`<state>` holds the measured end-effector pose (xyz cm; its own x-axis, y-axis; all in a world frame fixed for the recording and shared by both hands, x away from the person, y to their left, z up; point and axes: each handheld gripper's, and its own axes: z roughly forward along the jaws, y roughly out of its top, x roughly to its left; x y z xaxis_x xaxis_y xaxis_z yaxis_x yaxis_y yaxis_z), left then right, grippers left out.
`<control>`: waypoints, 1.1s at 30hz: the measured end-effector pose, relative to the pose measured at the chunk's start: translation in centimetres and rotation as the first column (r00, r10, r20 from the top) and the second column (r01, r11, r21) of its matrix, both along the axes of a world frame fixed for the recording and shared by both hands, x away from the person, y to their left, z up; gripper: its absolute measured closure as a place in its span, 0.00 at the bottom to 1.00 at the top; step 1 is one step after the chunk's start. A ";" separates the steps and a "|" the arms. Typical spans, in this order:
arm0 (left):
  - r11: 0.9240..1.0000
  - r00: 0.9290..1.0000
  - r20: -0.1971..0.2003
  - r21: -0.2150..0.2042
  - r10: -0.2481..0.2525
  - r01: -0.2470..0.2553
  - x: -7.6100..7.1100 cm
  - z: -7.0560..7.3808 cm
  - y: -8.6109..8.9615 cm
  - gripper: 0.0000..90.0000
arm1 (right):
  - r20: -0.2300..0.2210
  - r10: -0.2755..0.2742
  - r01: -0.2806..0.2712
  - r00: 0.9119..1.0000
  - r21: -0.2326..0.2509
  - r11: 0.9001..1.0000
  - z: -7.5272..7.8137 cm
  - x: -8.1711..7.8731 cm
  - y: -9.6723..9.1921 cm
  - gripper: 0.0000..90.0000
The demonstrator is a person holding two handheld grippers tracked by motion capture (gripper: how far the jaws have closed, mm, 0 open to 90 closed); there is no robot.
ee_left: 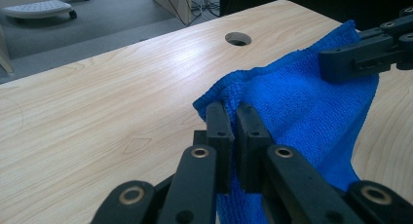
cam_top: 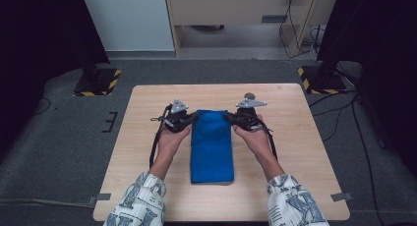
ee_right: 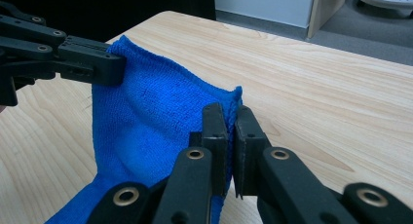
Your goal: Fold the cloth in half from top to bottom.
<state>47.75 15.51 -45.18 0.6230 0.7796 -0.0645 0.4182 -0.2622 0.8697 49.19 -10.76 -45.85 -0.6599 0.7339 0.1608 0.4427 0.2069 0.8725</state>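
Left gripper point(ee_left: 233, 117) jaws pinched on blue cloth's point(cam_top: 212, 142) far-left corner, right gripper point(ee_right: 230, 118) clamped on far-right corner. Cloth folded, mid-table point(cam_top: 147, 103), far edge lifted. Soft, light terry, will sag; corner grips are best.

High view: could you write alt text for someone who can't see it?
A person's two hand-held grippers, left gripper and right gripper, each pinch a far corner of a folded blue cloth that lies lengthwise on a light wooden table.
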 end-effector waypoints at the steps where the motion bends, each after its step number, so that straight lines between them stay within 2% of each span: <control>1: 1.000 1.000 0.001 -0.006 0.002 -0.002 0.0 0.0 0.0 0.96 | 0.001 0.002 -0.002 1.000 0.000 1.000 0.0 0.0 0.0 0.96; 12: 1.000 1.000 0.006 -0.013 -0.007 0.007 -0.8 0.1 0.3 0.95 | 0.008 0.020 -0.020 1.000 -0.001 1.000 0.4 -0.7 0.1 0.96; 22: 1.000 1.000 0.001 -0.015 -0.018 0.018 -1.2 -0.1 0.3 0.95 | 0.000 0.037 -0.037 0.999 -0.002 0.999 -0.2 -1.5 -0.1 0.95; 33: 0.999 0.999 0.001 -0.008 -0.036 0.036 -2.3 -0.1 0.5 0.95 | 0.009 0.053 -0.053 0.999 0.007 0.999 -0.2 -2.6 -0.2 0.95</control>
